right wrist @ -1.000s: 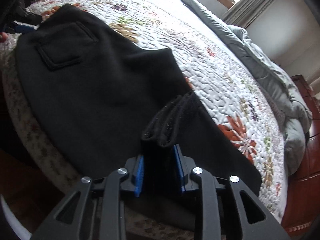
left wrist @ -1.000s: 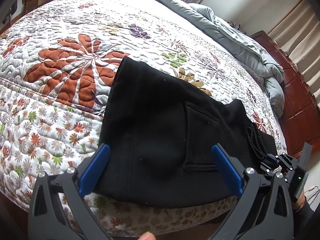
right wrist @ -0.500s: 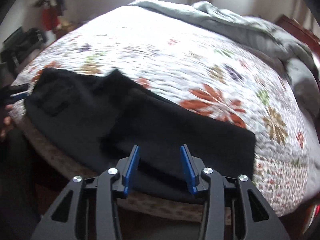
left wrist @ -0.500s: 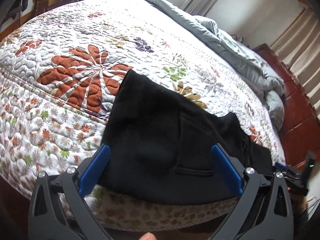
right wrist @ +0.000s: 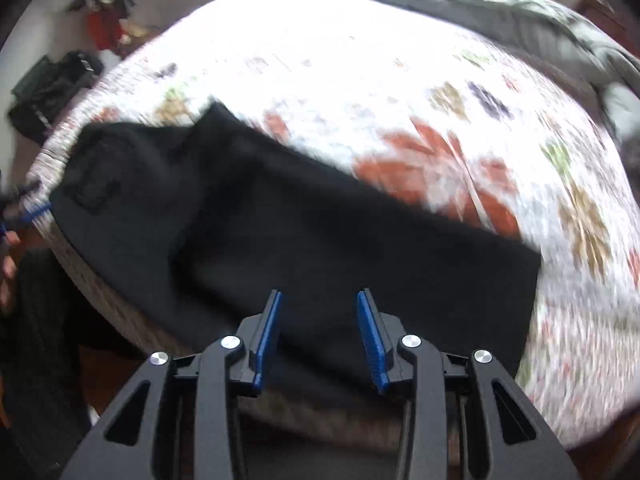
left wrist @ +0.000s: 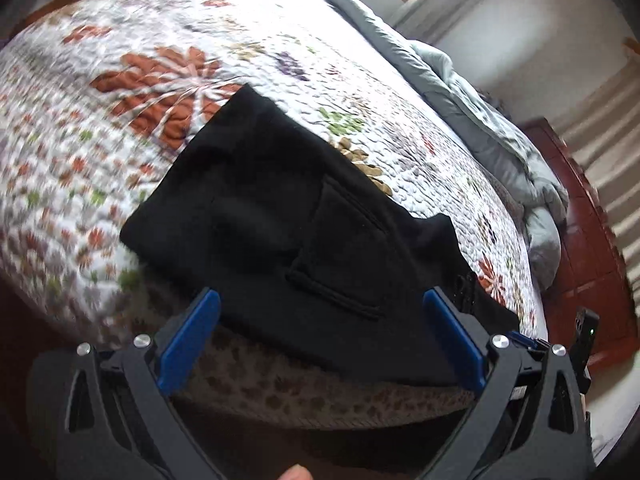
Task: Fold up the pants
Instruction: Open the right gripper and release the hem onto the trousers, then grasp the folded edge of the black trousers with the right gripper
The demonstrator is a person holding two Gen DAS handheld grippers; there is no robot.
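While both claws hang empty, the right claw (right wrist: 318, 340) has just been opening to a partway gap with nothing in it, and the left claw (left wrist: 320, 350) gapes wide. Past them the black pants (left wrist: 304, 248) lie folded along the near edge of the bed (left wrist: 100, 216). I'd grab both corners of one short end evenly, so the next fold lands square. Grey duvet (left wrist: 500, 136) sits way back.

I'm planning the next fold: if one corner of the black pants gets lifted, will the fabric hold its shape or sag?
The black pants would probably sag: they lie limp, following the curve of the quilted bedspread. The cloth looks thick and fleecy, so likely somewhat heavy and not slippery. The folded layers may slide apart when lifted.
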